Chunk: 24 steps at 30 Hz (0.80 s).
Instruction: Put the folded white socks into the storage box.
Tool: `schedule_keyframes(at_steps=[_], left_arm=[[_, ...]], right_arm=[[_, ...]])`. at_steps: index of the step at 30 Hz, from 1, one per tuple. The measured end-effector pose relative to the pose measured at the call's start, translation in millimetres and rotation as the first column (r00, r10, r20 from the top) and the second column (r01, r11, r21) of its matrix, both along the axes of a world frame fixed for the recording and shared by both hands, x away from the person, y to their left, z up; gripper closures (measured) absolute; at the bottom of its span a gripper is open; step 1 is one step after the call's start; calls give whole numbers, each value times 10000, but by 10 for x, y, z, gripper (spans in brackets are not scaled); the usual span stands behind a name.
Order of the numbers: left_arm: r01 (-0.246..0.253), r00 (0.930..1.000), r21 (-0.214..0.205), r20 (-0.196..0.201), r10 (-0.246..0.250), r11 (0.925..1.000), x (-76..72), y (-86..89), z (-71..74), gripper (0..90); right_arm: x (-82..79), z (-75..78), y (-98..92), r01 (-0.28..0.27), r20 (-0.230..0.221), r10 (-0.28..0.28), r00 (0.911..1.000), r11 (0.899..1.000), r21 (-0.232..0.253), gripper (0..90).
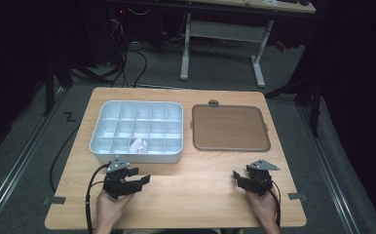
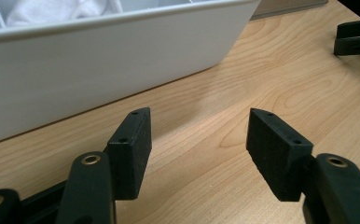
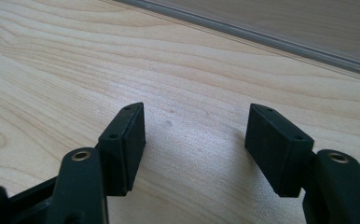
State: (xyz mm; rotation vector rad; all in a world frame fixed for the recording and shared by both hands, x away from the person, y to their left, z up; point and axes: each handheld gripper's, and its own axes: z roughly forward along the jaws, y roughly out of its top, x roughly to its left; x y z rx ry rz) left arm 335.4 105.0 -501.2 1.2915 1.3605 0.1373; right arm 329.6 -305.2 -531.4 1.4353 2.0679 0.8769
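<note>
A white compartment tray [image 1: 101,141] stands on the left half of the wooden table [image 1: 200,195]. A crumpled white item [image 1: 138,145] lies in one of its front cells. My left gripper [image 1: 141,174] rests just in front of the tray, open, with nothing between its jaws. In the left gripper view the gripper [image 2: 199,116] faces the tray's white front wall [image 2: 99,60], and the white item [image 2: 61,11] peeks over the rim. My right gripper [image 1: 237,178] sits low on the right side, open and empty. In the right gripper view it [image 3: 197,109] hovers over bare wood.
A flat brown tray with a grey rim [image 1: 230,127] lies on the right half of the table, beyond the right gripper; its edge [image 3: 262,32] crosses the top of the right gripper view. The right gripper's jaws [image 2: 355,39] show far off in the left gripper view.
</note>
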Motion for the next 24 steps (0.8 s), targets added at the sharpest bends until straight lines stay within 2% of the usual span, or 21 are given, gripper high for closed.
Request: schedule_keyframes(at_steps=[12,22,24], left_arm=[[159,9998,291,76,-161,9995,15,-131,-94,409],[169,9998,418,-128,-164,9990,20,-170,-222,410],[167,9998,557,-111,-161,9983,23,-190,-242,410]], right_arm=[[0,0,0,1,2,-1,10000,10000,2,387],[0,0,0,1,1,-1,10000,10000,3,387],[0,0,0,2,1,-2,10000,10000,2,387]])
